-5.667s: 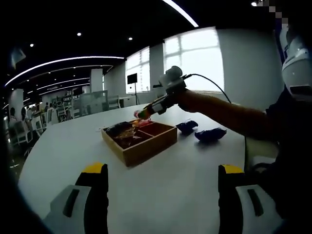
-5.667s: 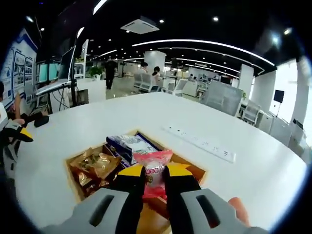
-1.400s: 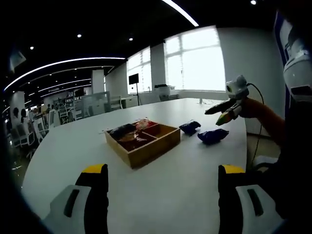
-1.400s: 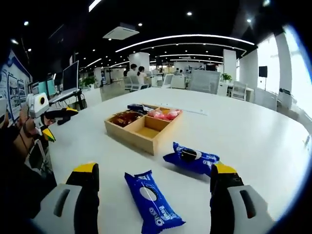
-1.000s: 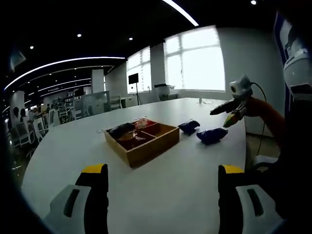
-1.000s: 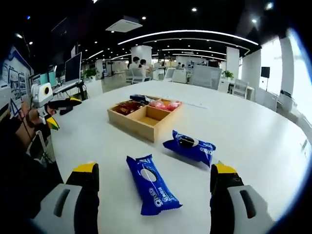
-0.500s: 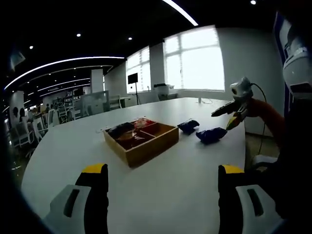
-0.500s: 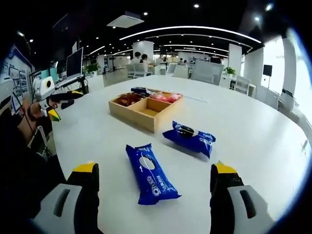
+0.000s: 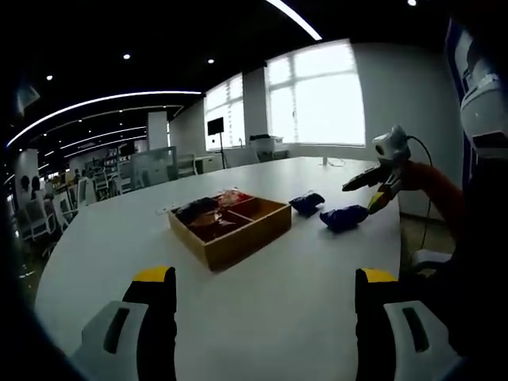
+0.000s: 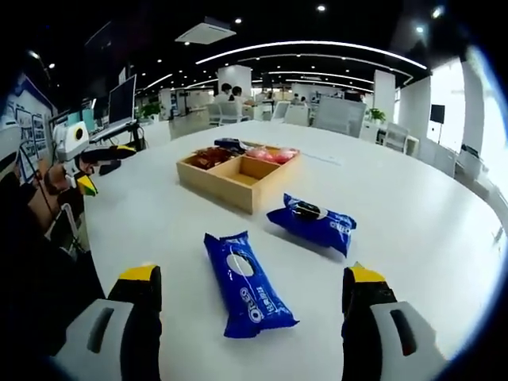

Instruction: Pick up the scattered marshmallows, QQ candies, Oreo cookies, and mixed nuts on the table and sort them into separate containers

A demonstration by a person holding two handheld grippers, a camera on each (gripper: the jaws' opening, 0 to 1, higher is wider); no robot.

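Two blue Oreo packs lie on the white table (image 10: pixel 413 230). The near Oreo pack (image 10: pixel 248 284) lies between the jaws of my open right gripper (image 10: pixel 252 274), and the second Oreo pack (image 10: pixel 313 222) lies just beyond it. Further back stands a wooden divided tray (image 10: pixel 238 176) holding pink candy packs (image 10: pixel 270 156), brown nut packs (image 10: pixel 208 159) and a dark pack (image 10: pixel 230 145). My left gripper (image 9: pixel 264 275) hangs open over bare table, with the tray (image 9: pixel 230 226) and both Oreo packs (image 9: pixel 344 217) ahead. The right gripper (image 9: pixel 359 197) hovers by them at the right.
The tray compartment (image 10: pixel 258 168) nearest the Oreo packs holds nothing. A white power strip (image 10: pixel 321 159) lies behind the tray. The left gripper (image 10: pixel 115 159) and a person's arm show at the left table edge. Office desks and chairs stand far behind.
The right gripper, earlier shut on a pink candy pack over the tray, is now open and has moved over to the Oreo packs, drawing slightly closer. The left gripper has held still.
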